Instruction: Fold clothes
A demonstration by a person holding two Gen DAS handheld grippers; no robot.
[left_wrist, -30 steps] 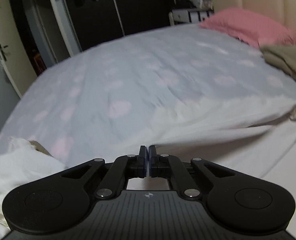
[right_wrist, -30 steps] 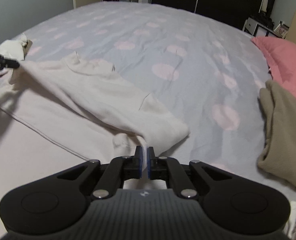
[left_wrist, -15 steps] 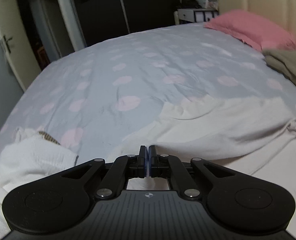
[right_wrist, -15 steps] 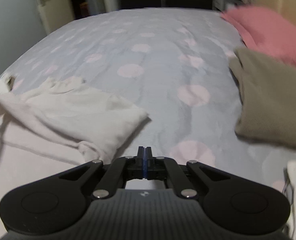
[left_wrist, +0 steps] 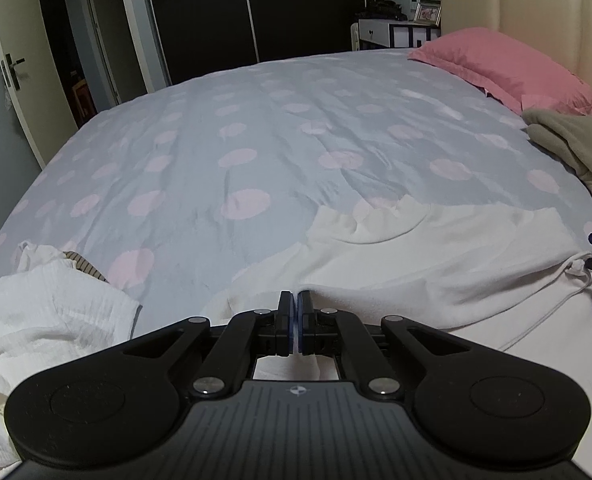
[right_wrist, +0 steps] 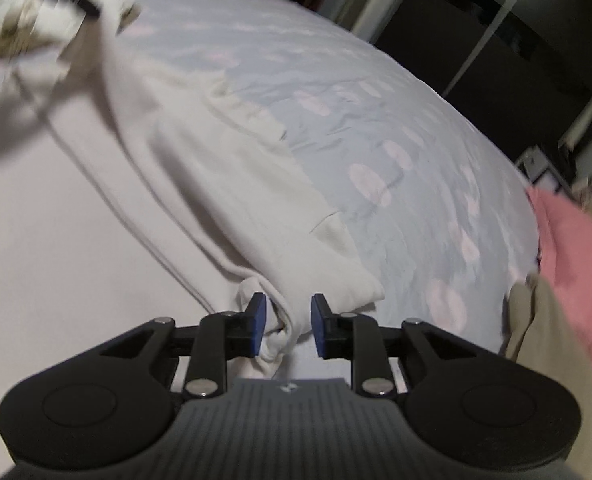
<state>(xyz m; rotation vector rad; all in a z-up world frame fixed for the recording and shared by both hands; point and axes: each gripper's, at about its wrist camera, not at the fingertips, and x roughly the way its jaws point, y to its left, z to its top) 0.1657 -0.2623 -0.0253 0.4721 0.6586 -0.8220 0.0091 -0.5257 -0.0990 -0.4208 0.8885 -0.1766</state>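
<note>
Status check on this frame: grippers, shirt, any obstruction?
Left gripper shut on white shirt. Right gripper open, shirt fabric between fingers. Shirt half-folded on bed. Nothing blocking.

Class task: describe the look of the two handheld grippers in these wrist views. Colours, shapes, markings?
The left gripper and the right gripper look alike: a ribbed dark grey body with a small round emblem, matte black linkage arms with silver pivot pins, two rounded black lobes, and blue-padded fingers. No cables, hands or sleeves show.

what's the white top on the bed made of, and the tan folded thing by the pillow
White top: looks like a soft, matte knit, maybe fleece or cotton jersey; it drapes in rounded folds, with a ribbed-looking collar. Tan folded garment: thicker and matte, possibly fleece, judging by its bulky rounded fold edge. Neither can be told for certain.
</note>
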